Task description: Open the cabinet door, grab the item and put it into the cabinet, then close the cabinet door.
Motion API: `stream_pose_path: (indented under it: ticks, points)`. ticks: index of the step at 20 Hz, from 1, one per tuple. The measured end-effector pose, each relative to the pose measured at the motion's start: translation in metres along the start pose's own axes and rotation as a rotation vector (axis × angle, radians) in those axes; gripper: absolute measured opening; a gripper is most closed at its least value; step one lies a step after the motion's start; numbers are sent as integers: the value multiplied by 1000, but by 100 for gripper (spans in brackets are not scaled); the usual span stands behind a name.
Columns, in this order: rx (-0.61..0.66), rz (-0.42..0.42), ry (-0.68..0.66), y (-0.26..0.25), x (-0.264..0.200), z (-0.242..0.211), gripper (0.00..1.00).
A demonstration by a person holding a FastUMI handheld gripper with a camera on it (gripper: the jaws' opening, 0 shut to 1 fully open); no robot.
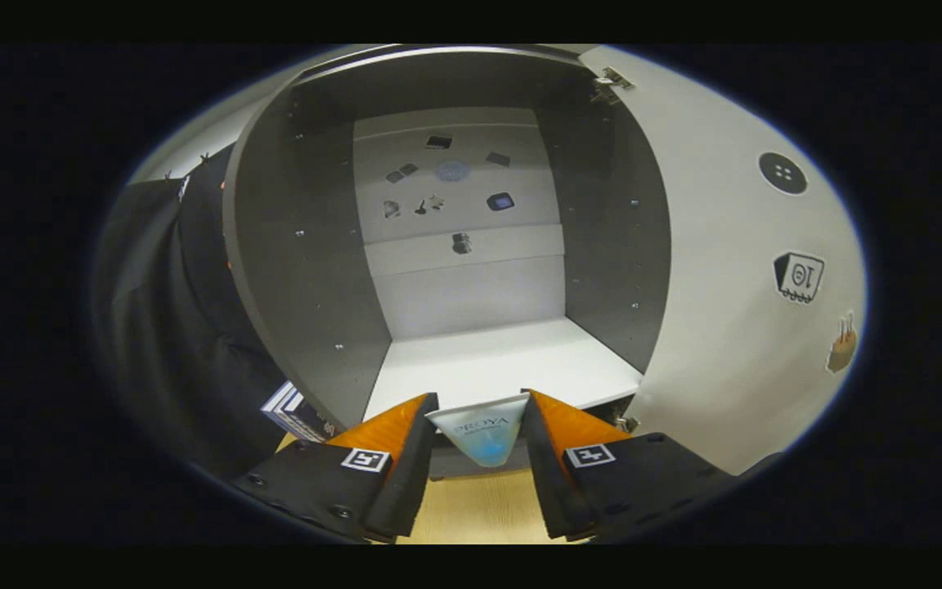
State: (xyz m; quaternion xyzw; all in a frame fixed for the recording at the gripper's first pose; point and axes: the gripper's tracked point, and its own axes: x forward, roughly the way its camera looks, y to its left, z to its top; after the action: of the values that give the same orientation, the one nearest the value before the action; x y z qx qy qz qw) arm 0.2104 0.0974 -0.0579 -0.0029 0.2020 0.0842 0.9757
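Gripper view: jaws of the gripper pinch a tube just before the open cabinet. Placing is in hand; next, carry it forward onto the white shelf and let go.

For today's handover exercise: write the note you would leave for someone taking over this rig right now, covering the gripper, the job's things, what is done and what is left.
Gripper: shut on the tube, both fingers pressing its sides, held just in front of the cabinet's opening.
Cabinet: door swung wide open to the right; the white shelf lies just beyond the fingers.
A boxed item sits outside, by the cabinet's left wall.
Done: door opened, tube picked up.
Left: carry the tube onto the shelf, release it, draw back, close the door.
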Motion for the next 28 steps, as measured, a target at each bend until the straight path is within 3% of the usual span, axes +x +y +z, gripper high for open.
stream_pose_path:
  ticks: [6, 11, 22, 25, 28]
  points:
    - [-48, -12, 16, 10, 45, 24, 64]
    - [-41, -35, 73, 1, 79, 16, 64]
    - [-29, -63, 56, -13, 86, 20, 68]
    - [-26, -70, 25, -16, 72, 26, 86]
    - [-26, -87, -44, -17, 47, 39, 95]
